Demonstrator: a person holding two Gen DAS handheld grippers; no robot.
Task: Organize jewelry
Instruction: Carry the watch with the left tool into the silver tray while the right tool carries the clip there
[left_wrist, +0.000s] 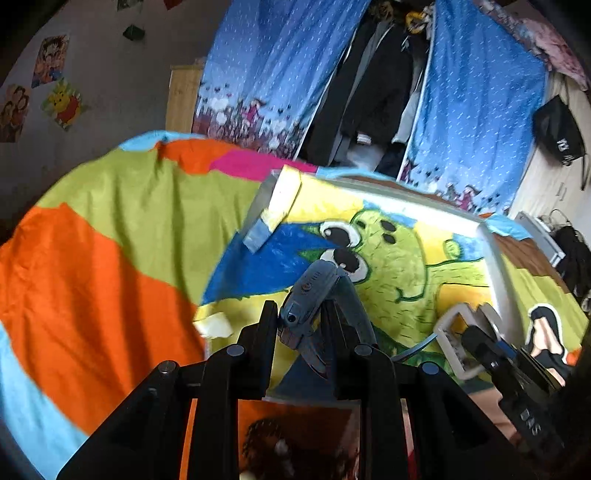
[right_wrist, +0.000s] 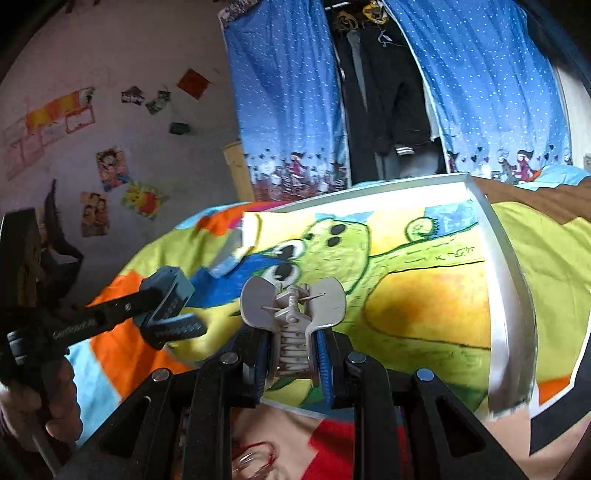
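My left gripper (left_wrist: 301, 317) is shut on a blue-grey hair claw clip (left_wrist: 314, 291), held above a flat box lid painted with a green cartoon creature (left_wrist: 399, 258). The same clip and left gripper show at the left of the right wrist view (right_wrist: 170, 295). My right gripper (right_wrist: 293, 343) is shut on a light grey hair claw clip (right_wrist: 291, 302) with its two wings spread. That grey clip also shows at the right in the left wrist view (left_wrist: 458, 332). Both grippers hover over the near part of the painted lid (right_wrist: 424, 295).
The painted lid has a raised white rim (right_wrist: 506, 280) and lies on a bed cover (left_wrist: 110, 229) of orange, green, pink and blue patches. Blue curtains (left_wrist: 280, 74) and dark hanging clothes (left_wrist: 376, 81) stand behind. Stickers (right_wrist: 110, 170) dot the wall at left.
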